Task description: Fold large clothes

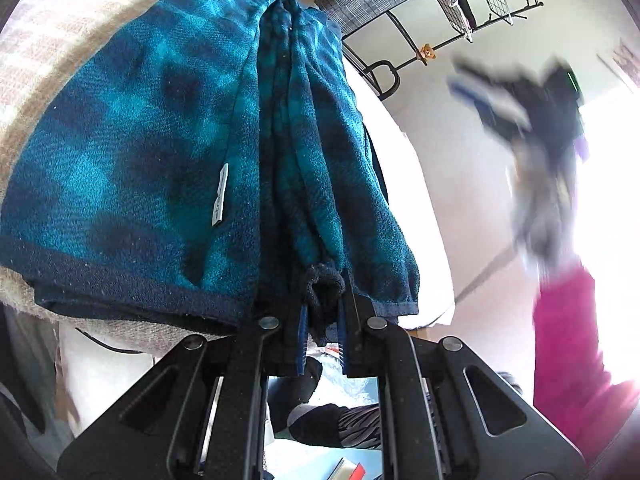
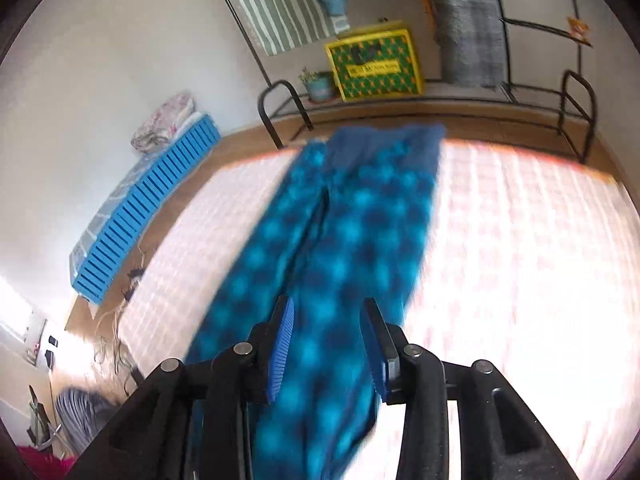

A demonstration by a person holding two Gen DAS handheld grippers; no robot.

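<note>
A teal and navy checked fleece garment (image 1: 140, 140) lies folded lengthwise on the pale checked bed cover (image 1: 60, 40). My left gripper (image 1: 323, 312) is shut on a bunched dark hem of it at the near end. The right wrist view shows the same garment (image 2: 360, 220) as a long strip running away across the bed (image 2: 520, 260). My right gripper (image 2: 330, 320) hangs above it with its blue pads apart and nothing pressed between them. The left wrist view catches that right gripper (image 1: 520, 120) blurred in the air, on an arm in a pink sleeve (image 1: 568, 340).
Beyond the bed's far edge stand a black metal clothes rack (image 2: 576, 112), a yellow and green box (image 2: 376, 64) and a small potted plant (image 2: 320, 86). A blue slatted crate (image 2: 148, 208) lies along the left wall, with cables (image 2: 120, 320) on the floor beside the bed.
</note>
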